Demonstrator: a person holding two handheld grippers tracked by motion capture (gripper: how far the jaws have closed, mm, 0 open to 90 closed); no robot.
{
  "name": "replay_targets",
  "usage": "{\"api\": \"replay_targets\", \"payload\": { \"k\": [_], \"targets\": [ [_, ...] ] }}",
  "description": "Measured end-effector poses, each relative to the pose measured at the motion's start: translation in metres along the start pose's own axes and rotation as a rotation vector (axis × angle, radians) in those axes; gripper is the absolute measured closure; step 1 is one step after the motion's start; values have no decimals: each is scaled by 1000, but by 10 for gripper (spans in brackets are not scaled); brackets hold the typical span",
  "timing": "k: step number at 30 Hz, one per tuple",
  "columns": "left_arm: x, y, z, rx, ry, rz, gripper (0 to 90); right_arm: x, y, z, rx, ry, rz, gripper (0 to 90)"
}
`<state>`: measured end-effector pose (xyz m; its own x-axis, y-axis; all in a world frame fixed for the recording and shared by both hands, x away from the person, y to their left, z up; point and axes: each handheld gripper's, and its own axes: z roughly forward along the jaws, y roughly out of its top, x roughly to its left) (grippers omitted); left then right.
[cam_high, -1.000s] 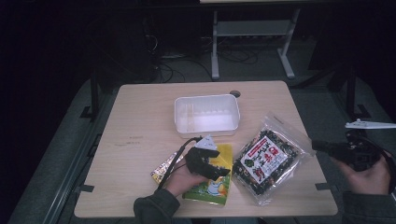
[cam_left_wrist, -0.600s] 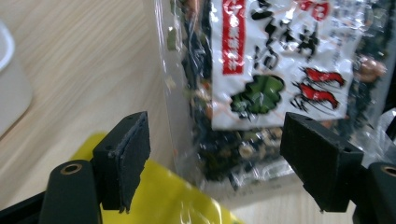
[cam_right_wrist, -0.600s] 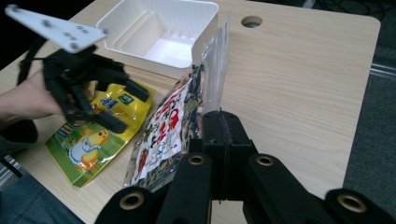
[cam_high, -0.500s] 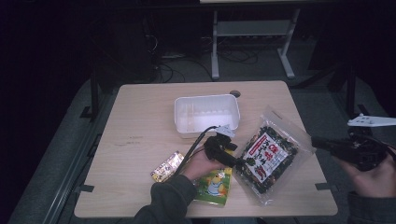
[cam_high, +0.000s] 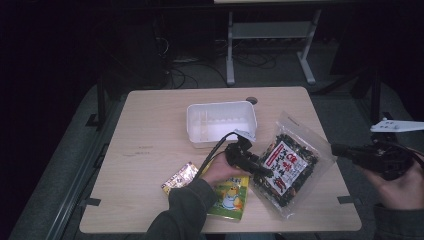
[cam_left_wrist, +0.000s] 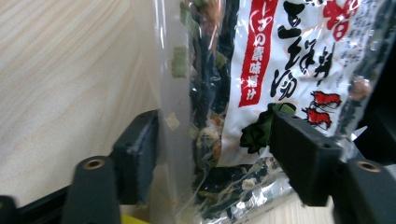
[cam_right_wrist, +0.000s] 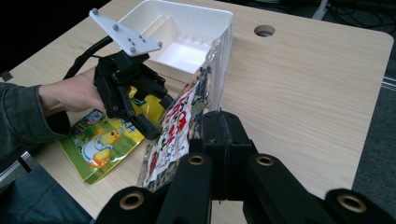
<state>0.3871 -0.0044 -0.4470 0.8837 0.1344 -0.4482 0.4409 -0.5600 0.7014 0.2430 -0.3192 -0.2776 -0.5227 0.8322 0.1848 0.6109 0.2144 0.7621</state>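
Left gripper (cam_high: 265, 172) jaws narrowing astride seaweed bag (cam_high: 290, 167) edge, nearest 9 o'clock; close squarely. Right gripper (cam_high: 345, 150) clamped empty.

the seaweed snack bag (cam_left_wrist: 261, 70) between the left gripper (cam_left_wrist: 215, 154) jaws is clear, glossy plastic film, crinkled and catching light, with a smooth printed paper-like label. the jaws themselves are matt black plastic, slightly grainy, with dull brass-coloured metal inserts behind the pads. beside them the table (cam_left_wrist: 70, 70) is pale wood-grain laminate, smooth and satin. past the fingertips lie a glossy yellow-green foil packet (cam_high: 227, 197) and a white tray (cam_high: 220, 122) of smooth, semi-matt plastic. the right gripper (cam_right_wrist: 224, 154) is the same matt black plastic.
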Motion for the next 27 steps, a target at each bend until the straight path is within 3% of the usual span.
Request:
{"api": "replay_targets", "payload": {
  "k": [5, 7, 11, 19, 27],
  "targets": [
    [0, 0, -4, -23, -20, -4, 415, -6, 0, 1, -9, 22, 15, 898],
    [-3, 0, -6, -12, -14, 16, 490, -10, -1, 1, -26, 41, 31, 899],
    [-4, -3, -10, -26, -23, 15, 569, -14, -1, 2, -34, 45, 38, 899],
    [-7, -7, -15, -26, -22, 52, 718, -21, -4, 8, -39, 35, 50, 899],
    [-15, -9, -14, -33, 23, 115, 748, -39, -11, 11, -60, 54, 82, 895]
  ]
}}
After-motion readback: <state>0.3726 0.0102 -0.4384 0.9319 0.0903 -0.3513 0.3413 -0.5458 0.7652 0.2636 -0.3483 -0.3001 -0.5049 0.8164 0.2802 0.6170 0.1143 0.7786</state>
